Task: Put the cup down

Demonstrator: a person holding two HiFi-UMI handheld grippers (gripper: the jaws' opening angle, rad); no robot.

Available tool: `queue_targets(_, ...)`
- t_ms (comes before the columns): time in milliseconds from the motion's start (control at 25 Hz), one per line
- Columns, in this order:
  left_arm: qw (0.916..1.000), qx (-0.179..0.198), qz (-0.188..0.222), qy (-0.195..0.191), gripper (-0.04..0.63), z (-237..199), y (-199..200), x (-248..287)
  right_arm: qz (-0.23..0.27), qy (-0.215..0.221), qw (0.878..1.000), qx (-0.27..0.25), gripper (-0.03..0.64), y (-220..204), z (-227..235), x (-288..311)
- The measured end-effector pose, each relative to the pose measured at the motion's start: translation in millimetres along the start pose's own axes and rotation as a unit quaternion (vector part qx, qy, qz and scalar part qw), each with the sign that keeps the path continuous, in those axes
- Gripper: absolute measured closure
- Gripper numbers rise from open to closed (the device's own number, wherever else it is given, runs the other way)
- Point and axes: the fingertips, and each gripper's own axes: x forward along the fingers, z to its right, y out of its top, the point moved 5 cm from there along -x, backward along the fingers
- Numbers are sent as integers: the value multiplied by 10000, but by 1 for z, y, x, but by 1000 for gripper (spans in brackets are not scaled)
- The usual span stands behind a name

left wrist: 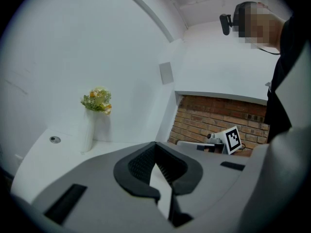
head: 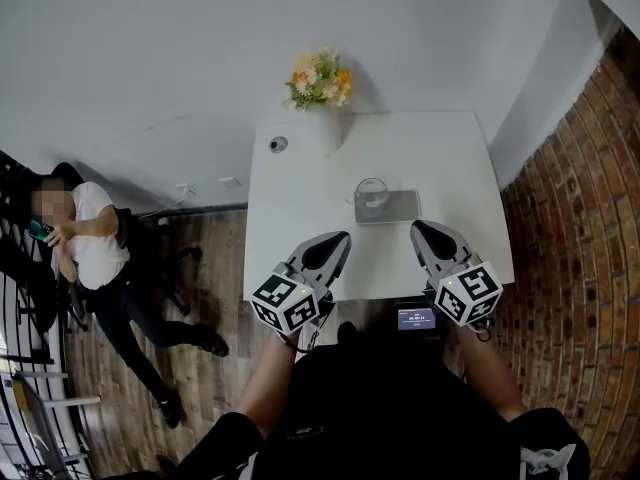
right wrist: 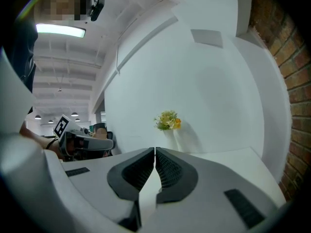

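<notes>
A clear glass cup [head: 371,197] stands upright on a grey coaster [head: 390,207] in the middle of the white table [head: 300,208]. My left gripper [head: 343,238] hovers over the table's near edge, left of the cup, shut and empty. My right gripper [head: 418,229] hangs level with it, just right of and nearer than the coaster, also shut and empty. In the left gripper view the jaw tips [left wrist: 155,144] meet; the cup is hidden there. The right gripper view shows its tips [right wrist: 155,150] closed together, with no cup in sight.
A white vase of yellow and orange flowers [head: 320,80] stands at the table's far edge, also seen as flowers [left wrist: 97,101] and flowers [right wrist: 167,121]. A small round cap [head: 278,144] sits at the far left. A brick wall [head: 580,268] runs on the right. A seated person [head: 95,248] is at left.
</notes>
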Motion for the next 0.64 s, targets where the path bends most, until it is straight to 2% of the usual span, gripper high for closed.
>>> queue_targets(640,10000,-52,-26,8,588,0,-4,0,-136,172,9995,-231,597,-2,-7,6)
